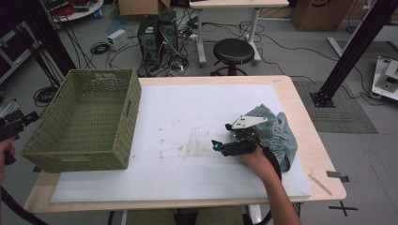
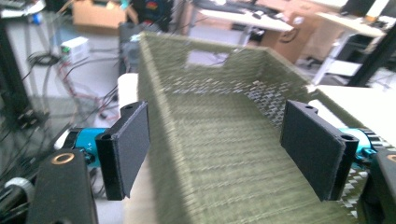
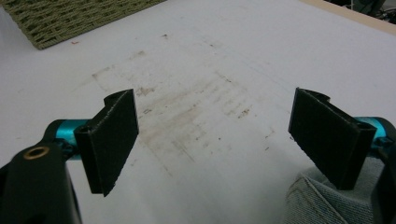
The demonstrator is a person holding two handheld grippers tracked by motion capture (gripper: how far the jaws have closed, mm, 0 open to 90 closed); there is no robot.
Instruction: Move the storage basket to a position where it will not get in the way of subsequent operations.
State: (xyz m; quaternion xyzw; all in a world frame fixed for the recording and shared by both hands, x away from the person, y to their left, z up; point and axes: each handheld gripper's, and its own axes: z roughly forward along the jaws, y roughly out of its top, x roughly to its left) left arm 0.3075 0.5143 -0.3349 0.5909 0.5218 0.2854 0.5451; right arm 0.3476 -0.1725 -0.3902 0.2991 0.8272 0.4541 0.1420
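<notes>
My left tongs [image 2: 219, 154] stand wide open with nothing between the pads. In the left gripper view they look into the green woven basket [image 2: 224, 121], whose near wall runs up between the jaws and whose handle cut-out shows in the far wall. From above, the left tongs [image 1: 16, 123] are at the far left edge, just off the table and beside the basket's [image 1: 84, 119] left wall, not touching it. The basket sits on the left end of the white mat [image 1: 187, 122], which covers most of the table [image 1: 300, 117].

My right tongs [image 3: 215, 140] are open too, pads well apart and empty, over a bare, scuffed patch of the mat [image 3: 224, 60]. In the high view the right tongs [image 1: 217, 146] lie low at the right side of the mat, pointing left toward the basket. A crumpled blue-grey cloth [image 1: 277, 133] lies just behind and to the right of them, and a denim-like fold [image 3: 317, 200] shows under the right jaw in the right gripper view. Whether the jaw touches it I cannot tell.
</notes>
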